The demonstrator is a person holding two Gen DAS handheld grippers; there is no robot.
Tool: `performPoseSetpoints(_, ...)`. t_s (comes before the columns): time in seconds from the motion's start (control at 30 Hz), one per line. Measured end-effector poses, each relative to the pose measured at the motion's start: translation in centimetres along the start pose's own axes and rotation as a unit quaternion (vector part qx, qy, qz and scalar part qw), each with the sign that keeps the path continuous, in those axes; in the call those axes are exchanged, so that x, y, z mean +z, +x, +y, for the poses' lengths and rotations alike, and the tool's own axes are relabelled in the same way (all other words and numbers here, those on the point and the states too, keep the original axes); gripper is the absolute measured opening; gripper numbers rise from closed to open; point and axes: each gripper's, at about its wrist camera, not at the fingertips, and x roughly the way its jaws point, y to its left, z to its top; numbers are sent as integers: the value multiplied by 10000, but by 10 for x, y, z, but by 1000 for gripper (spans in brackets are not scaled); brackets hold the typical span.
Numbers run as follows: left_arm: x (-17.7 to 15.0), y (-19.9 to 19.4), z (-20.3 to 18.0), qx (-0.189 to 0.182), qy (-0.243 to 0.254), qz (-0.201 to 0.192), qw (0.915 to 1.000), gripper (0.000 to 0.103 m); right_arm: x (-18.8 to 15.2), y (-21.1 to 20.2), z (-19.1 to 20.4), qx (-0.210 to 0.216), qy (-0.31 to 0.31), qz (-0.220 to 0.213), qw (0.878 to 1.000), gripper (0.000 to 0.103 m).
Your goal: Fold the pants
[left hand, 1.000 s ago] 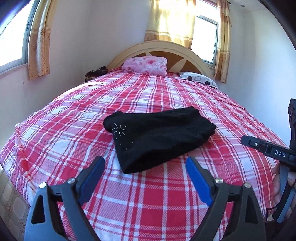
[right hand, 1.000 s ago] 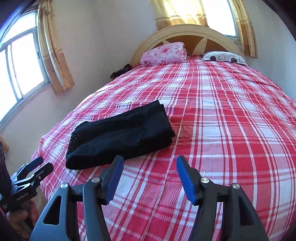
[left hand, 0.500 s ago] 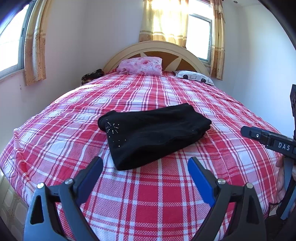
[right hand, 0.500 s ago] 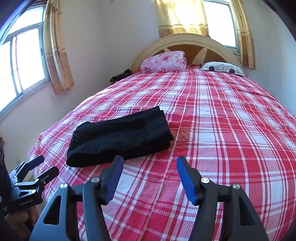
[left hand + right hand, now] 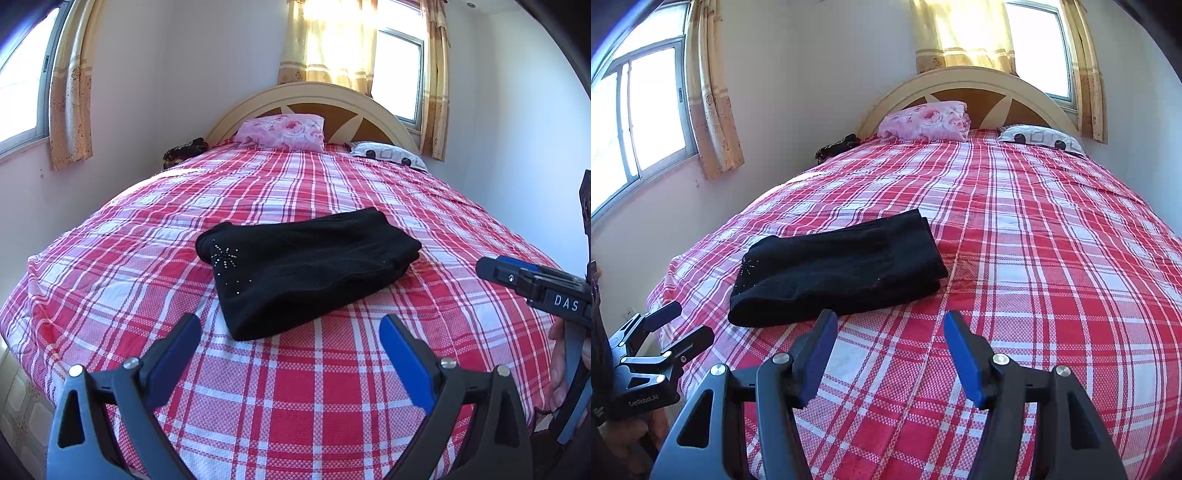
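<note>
Black pants [image 5: 306, 269] lie folded into a compact bundle on the red plaid bed [image 5: 295, 387], with a rhinestone star pattern on the near left part. They also show in the right wrist view [image 5: 838, 269]. My left gripper [image 5: 290, 332] is open and empty, held back from the bundle's near edge. My right gripper [image 5: 888, 328] is open and empty, near the bundle's near right end. The right gripper shows at the right edge of the left wrist view [image 5: 532, 284], and the left gripper at the lower left of the right wrist view [image 5: 661, 336].
A pink floral pillow [image 5: 282, 131] and a white patterned pillow [image 5: 388, 155] lie by the curved headboard [image 5: 314, 96]. A dark item [image 5: 183, 151] sits at the bed's far left corner. Walls with curtained windows stand close on the left and behind.
Both grippers have drawn back and lifted away from the folded pants, so the bundle looks smaller and farther. The pants have not moved.
</note>
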Motion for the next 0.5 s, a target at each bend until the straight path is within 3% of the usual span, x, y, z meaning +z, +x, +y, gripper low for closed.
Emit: performPoseSetpoints(0.5, 5, -7, -3, 130, 30, -102, 9999, 103, -2, -8, 2, -23, -45, -93, 9999, 62)
